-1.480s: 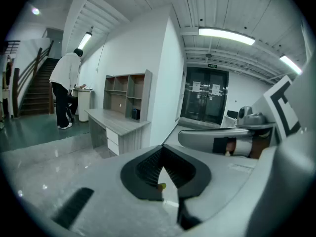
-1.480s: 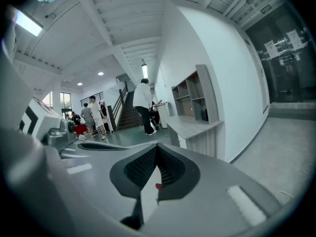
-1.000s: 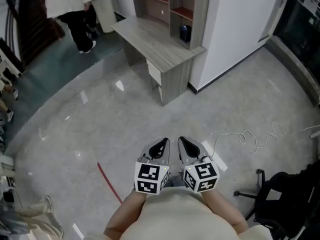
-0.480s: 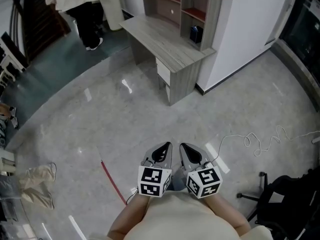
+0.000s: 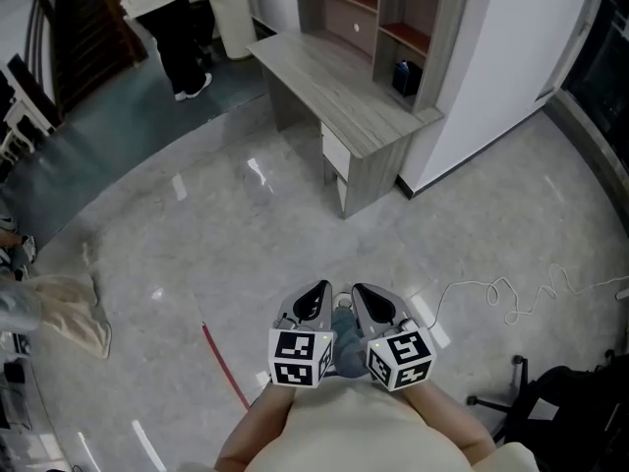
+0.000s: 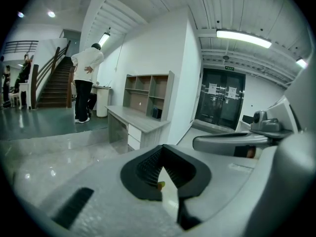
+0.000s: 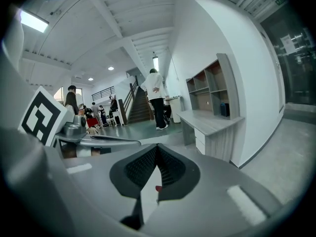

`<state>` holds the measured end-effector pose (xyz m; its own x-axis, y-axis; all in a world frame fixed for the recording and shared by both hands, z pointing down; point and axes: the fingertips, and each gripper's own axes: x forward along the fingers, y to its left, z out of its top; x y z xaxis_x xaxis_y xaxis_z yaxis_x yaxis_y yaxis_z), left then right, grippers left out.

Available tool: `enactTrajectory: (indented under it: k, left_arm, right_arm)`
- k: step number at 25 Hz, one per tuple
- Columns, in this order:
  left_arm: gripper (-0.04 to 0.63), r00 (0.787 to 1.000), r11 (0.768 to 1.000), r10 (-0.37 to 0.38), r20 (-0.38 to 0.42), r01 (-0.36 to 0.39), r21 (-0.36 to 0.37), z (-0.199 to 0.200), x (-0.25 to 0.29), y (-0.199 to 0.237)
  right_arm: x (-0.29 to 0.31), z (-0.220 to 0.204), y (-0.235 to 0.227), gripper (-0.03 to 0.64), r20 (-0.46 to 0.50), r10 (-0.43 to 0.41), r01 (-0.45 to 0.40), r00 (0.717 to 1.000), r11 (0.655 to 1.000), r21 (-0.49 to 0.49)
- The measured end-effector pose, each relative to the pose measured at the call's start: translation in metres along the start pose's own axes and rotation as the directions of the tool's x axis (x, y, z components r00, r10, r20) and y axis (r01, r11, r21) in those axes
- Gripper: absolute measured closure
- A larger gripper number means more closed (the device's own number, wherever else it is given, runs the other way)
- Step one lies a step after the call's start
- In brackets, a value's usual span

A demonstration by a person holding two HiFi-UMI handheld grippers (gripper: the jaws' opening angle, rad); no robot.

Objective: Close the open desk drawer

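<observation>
A grey wooden desk (image 5: pixel 324 77) stands several steps ahead, against a white wall. Its white drawer (image 5: pixel 336 151) hangs under the near end and sticks out a little from the frame. The desk (image 6: pixel 134 118) and its drawer (image 6: pixel 133 136) also show small in the left gripper view, and the desk (image 7: pixel 213 122) and drawer (image 7: pixel 200 140) again in the right gripper view. My left gripper (image 5: pixel 318 291) and right gripper (image 5: pixel 358 293) are held side by side close to my body, far from the desk. Both are shut with nothing between the jaws, as seen up close on the left gripper (image 6: pixel 162 151) and right gripper (image 7: pixel 157 149).
A shelf unit (image 5: pixel 393 13) sits on the desk's far side with a blue object (image 5: pixel 406 77) in it. A person (image 5: pixel 172 13) stands by a bin (image 5: pixel 232 8) at top left. On the floor lie a white cable (image 5: pixel 501 289), a red strip (image 5: pixel 224 367) and a beige cloth (image 5: pixel 71 303). A chair base (image 5: pixel 526 396) is at lower right.
The desk has come nearer and lower in the head view as I walk toward it. The beige cloth has come into view at left. Both grippers stay shut, side by side.
</observation>
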<state>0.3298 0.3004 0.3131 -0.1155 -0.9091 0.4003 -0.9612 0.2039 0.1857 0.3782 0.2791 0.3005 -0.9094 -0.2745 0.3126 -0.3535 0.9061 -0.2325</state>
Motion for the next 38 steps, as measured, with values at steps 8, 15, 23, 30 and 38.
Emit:
enactTrajectory:
  k: [8,15,23,30,38]
  left_arm:
    - [0.588,0.999,0.999,0.032,0.006,-0.032,-0.02,0.036,0.06,0.055]
    - [0.588,0.999,0.997,0.041,-0.011,-0.041,-0.061,0.073,0.117,0.093]
    - [0.588,0.998,0.997,0.053,-0.018,-0.054,-0.06,0.109,0.18,0.127]
    - [0.588,0.999,0.995,0.054,-0.008,-0.054,-0.078,0.133,0.224,0.149]
    - [0.588,0.999,0.996,0.024,-0.036,-0.028,-0.089,0.139,0.258,0.164]
  right_arm:
    - [0.076,0.035,-0.036,0.612,-0.02,-0.007,0.007,1.0,1.0,-0.019]
    - [0.139,0.075,-0.076,0.612,-0.022,-0.01,0.01,1.0,1.0,-0.022]
    - [0.205,0.109,-0.11,0.611,-0.026,0.028,-0.029,0.999,0.999,-0.042]
    - [0.247,0.13,-0.138,0.612,-0.021,0.036,-0.037,0.999,0.998,-0.054]
    - [0.275,0.14,-0.166,0.612,-0.037,-0.004,0.002,0.999,0.999,-0.04]
